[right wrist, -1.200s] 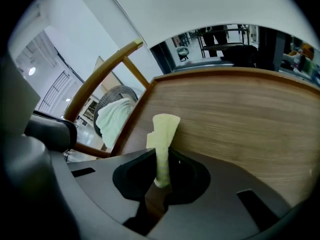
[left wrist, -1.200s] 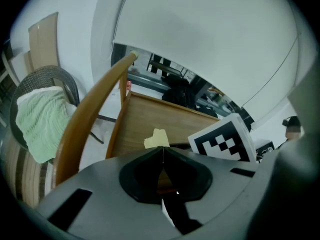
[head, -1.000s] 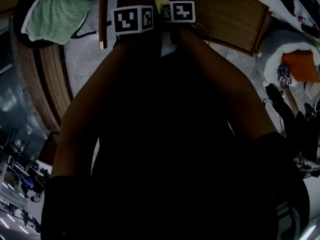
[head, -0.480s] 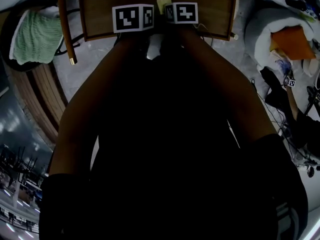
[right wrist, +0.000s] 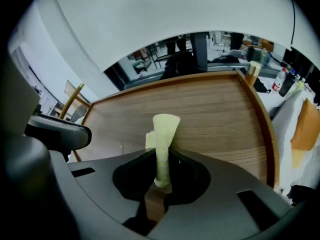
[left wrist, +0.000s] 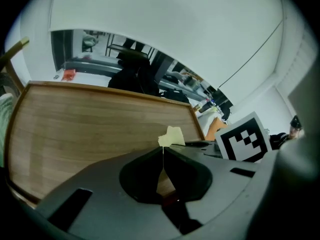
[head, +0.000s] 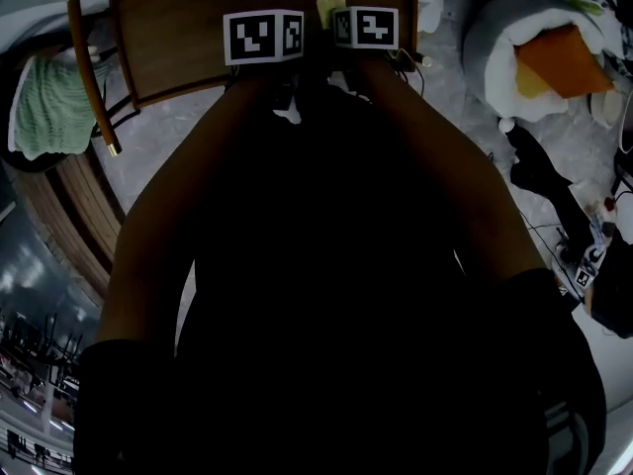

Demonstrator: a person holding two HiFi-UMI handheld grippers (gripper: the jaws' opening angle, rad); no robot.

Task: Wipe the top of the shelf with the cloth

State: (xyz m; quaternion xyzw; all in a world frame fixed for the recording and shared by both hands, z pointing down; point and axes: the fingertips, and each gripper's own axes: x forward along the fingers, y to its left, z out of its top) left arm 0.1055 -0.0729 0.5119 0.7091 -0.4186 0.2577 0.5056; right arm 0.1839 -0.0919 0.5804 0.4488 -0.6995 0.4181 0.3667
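Note:
The wooden shelf top (head: 188, 33) lies just ahead of both grippers, with its bare board filling the left gripper view (left wrist: 90, 129) and the right gripper view (right wrist: 210, 114). A small pale yellow cloth (head: 329, 6) is pinched between the two grippers, which are held side by side. My left gripper (left wrist: 163, 149) is shut on one thin edge of the cloth (left wrist: 171, 136). My right gripper (right wrist: 161, 156) is shut on a rolled strip of the cloth (right wrist: 164, 134) that stands up between its jaws. Only the marker cubes of the left gripper (head: 262, 36) and the right gripper (head: 366, 26) show in the head view.
A green knitted towel (head: 42, 107) lies at the left beside a slanted wooden post (head: 89, 77). A white beanbag with an orange cushion (head: 554, 52) sits at the right, with cables and dark gear (head: 544, 176) on the floor below it. My dark torso hides the lower view.
In the head view the shelf has swung from the right to the left and its board now tilts. The green towel has slid left. Both grippers stay together, holding the cloth.

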